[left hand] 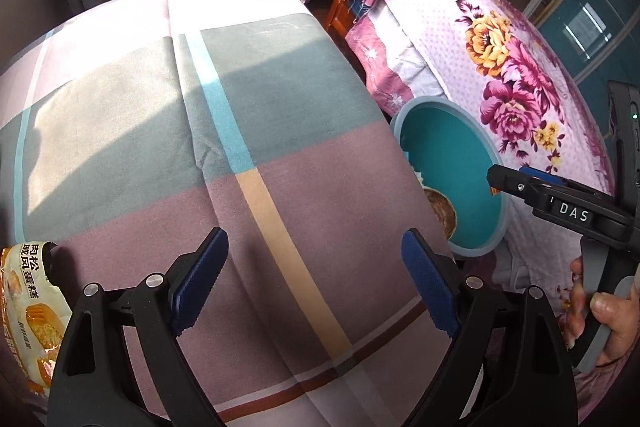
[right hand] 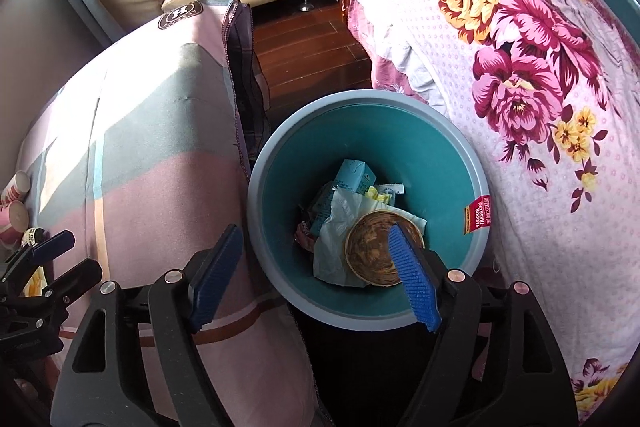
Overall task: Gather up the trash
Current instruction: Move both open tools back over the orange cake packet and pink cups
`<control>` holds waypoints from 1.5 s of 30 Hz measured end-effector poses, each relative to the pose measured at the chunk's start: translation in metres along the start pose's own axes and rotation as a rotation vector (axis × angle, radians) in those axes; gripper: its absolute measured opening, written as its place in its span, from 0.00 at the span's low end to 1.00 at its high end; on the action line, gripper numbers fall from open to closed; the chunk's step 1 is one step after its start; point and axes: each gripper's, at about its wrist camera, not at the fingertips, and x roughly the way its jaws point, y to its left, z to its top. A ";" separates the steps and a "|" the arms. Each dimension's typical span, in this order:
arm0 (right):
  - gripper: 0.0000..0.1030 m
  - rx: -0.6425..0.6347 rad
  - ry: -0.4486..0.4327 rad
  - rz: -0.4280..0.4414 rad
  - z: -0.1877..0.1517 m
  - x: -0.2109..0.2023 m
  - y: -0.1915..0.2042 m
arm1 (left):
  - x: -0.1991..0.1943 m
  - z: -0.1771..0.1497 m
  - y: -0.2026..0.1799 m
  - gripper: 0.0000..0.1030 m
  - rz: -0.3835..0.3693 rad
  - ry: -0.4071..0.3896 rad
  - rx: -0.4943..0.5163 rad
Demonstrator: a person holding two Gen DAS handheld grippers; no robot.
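Right wrist: right tongs (right hand: 316, 279) wide and empty above the bin (right hand: 276, 267).
Used paper bowl (right hand: 370, 247) lies just below; left tongs (left hand: 316, 283) wide too, empty.

I saw hard sunlight streaming from the left across the plaid cloth (left hand: 248, 131), cutting a sharp-edged shadow band. Both feeds were crisp at centre, heavily bowed by the fisheye, with black vignetted corners. The bin (right hand: 440, 131) interior stayed evenly lit.
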 end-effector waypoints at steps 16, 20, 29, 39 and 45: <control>0.74 -0.187 0.012 0.049 -0.027 -0.024 0.117 | -0.076 -0.051 0.106 0.89 0.065 -0.095 -0.178; 0.74 -0.245 0.021 0.062 -0.033 -0.026 0.150 | -0.094 -0.063 0.140 0.89 0.074 -0.123 -0.247; 0.74 -0.420 0.039 0.076 -0.038 -0.027 0.235 | -0.125 -0.089 0.207 0.89 0.121 -0.166 -0.360; 0.74 -0.768 0.060 0.155 -0.039 -0.023 0.361 | -0.147 -0.117 0.289 0.89 0.215 -0.175 -0.477; 0.74 -0.972 0.066 0.233 -0.039 -0.020 0.438 | -0.149 -0.123 0.315 0.89 0.239 -0.156 -0.483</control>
